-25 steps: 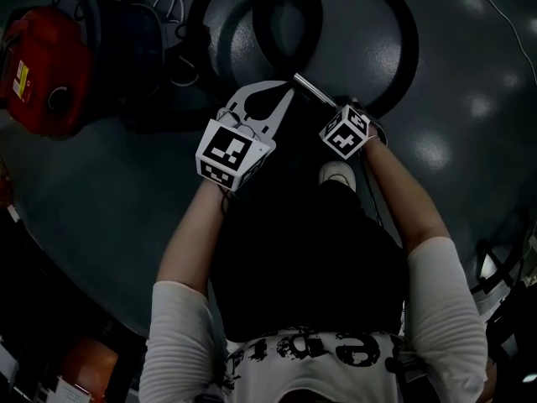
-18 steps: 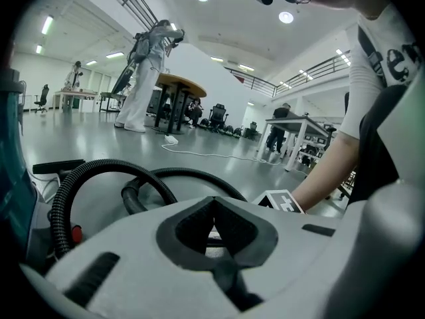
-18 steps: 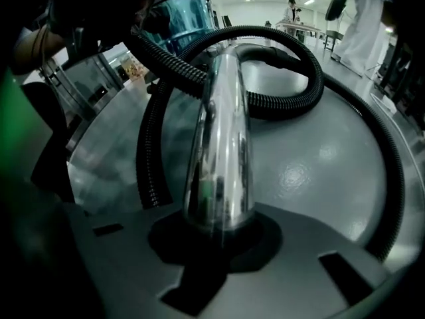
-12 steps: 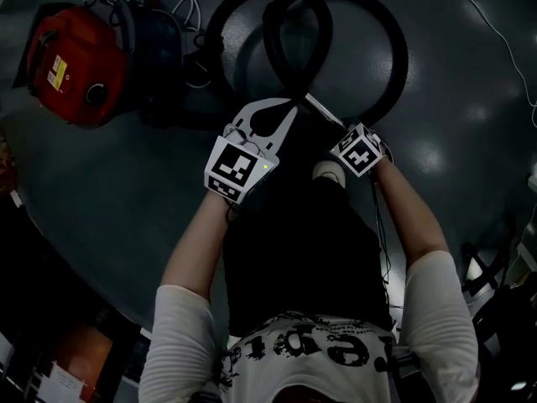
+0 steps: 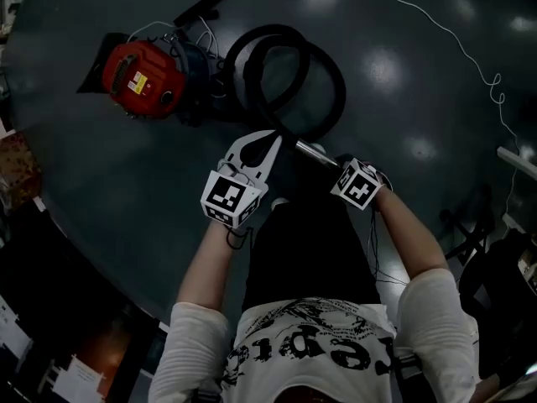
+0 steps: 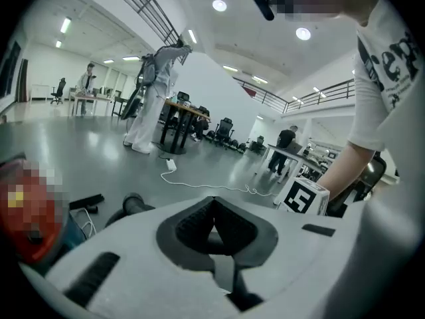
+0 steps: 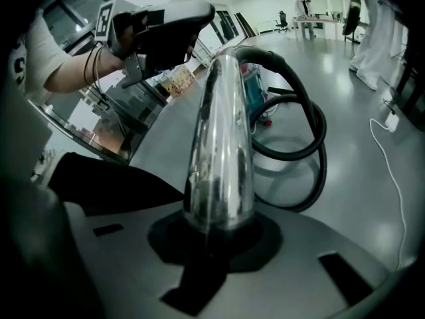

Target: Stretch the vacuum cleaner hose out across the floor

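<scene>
Left gripper (image 5: 270, 139): jaws are pressed fully together and nothing is held between them.
Right gripper (image 7: 216, 234): jaws have just been closing and are clamped on the chrome tube (image 7: 219, 145), which is seen standing up between the pads.
Hose (image 7: 323, 138): black, laid in overlapping loops on the grey floor (image 5: 101, 175) (not pulled straight); its free end is joined to the chrome tube.
Vacuum cleaner (image 5: 143, 78): red body, set on the floor just left of the loops.
White cable (image 5: 470, 57): trailed across the floor, well apart from the hose.

Glossy grey floor (image 5: 126, 183) (lamps (image 6: 219, 5) mirrored), desks (image 6: 178, 115) beyond.
</scene>
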Available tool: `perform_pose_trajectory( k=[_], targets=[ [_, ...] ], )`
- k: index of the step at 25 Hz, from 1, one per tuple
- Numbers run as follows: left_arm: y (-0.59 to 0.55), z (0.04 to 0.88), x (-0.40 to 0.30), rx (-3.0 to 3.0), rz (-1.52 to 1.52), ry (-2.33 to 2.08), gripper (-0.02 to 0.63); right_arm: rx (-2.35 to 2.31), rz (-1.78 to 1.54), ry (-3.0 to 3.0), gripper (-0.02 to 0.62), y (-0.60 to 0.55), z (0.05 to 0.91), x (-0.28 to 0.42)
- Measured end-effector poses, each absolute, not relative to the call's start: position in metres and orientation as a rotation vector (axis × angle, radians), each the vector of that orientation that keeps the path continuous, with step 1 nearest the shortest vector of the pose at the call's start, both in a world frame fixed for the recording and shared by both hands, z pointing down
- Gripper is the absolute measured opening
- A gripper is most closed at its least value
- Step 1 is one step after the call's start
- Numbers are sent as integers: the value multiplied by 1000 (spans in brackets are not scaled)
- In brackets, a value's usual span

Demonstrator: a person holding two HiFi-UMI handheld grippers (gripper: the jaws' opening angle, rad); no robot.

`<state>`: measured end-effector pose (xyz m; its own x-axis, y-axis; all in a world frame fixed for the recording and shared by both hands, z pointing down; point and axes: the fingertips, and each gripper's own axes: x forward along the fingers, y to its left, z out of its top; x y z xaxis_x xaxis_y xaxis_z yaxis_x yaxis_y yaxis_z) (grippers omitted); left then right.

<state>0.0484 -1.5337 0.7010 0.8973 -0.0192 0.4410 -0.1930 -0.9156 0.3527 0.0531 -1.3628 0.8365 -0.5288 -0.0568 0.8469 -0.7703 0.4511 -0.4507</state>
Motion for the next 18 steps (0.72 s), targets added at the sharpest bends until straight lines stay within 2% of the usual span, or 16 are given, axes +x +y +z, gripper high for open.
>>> perform_pose_trajectory(
  k=[4, 8, 18],
  targets=[
    [-1526, 588, 37, 2672, 640, -221, 5, 685, 1221, -1897, 64, -1337, 712, 47],
    [-1521, 501, 29, 2707, 577, -283, 5, 713, 1245, -1884, 64, -1321, 625, 45],
    [-1467, 397, -2, 2905, 476, -85, 6, 1107, 1430, -1972, 64, -1282, 484, 4]
  ],
)
